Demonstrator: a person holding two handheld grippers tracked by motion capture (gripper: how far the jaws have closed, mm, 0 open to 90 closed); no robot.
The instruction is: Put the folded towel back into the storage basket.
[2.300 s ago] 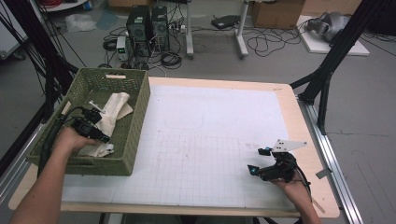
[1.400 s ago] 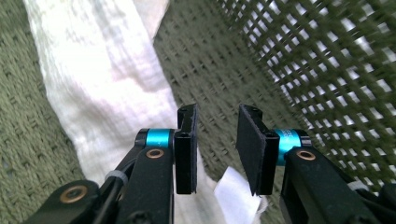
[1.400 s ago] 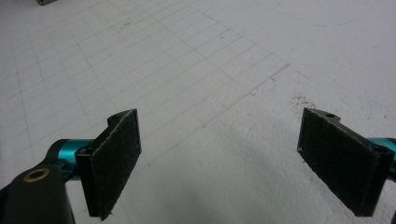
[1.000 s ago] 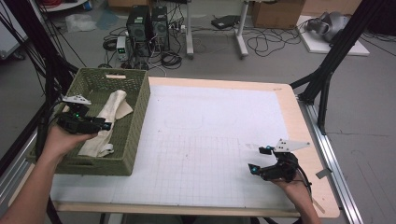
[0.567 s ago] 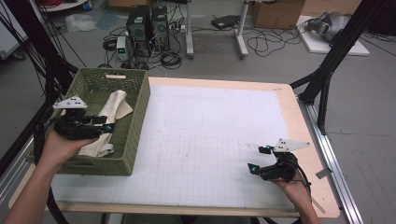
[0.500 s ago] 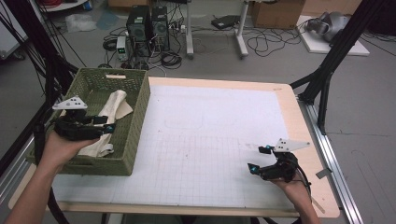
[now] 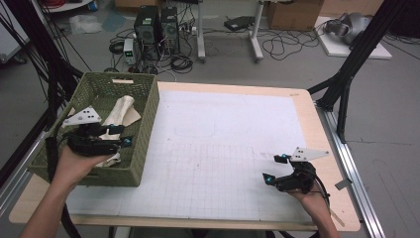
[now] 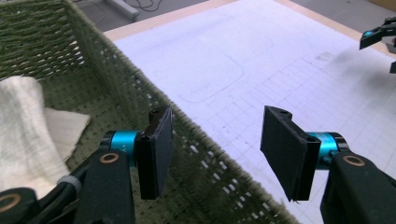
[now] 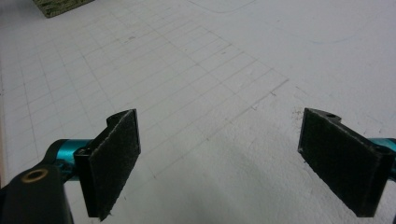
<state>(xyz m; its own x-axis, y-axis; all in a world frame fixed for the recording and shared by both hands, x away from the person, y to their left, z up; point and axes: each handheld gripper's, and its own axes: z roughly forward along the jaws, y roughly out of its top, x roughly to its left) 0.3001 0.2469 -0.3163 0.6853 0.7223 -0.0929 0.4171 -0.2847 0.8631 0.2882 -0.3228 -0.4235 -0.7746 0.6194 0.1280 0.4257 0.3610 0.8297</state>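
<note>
A green woven basket [image 7: 119, 77] stands on the table's left end with cream cloths [image 7: 121, 109] lying in it. My left gripper [image 7: 125, 135] hovers over the basket's near right part. Its jaws have just been opening, and nothing is between them. In the left gripper view the left gripper [image 8: 215, 149] straddles the basket [image 8: 56, 32] wall, with a cloth [image 8: 23, 121] off to the left. My right gripper [image 7: 271, 167] rests low at the table's front right, open and empty. In its own view the right gripper [image 9: 219, 158] looks over the white gridded mat.
A white gridded mat [image 7: 223, 144] covers most of the wooden table. Black frame posts [image 7: 346, 74] stand by the right edge and at the far left. Computer towers [image 7: 156, 22] and cables lie on the floor beyond. The right gripper [image 8: 380, 39] shows far off in the left gripper view.
My left gripper has lifted off the cloths, drawn back toward the basket's near side, and its jaws now stand wider. The right gripper has stayed put.
</note>
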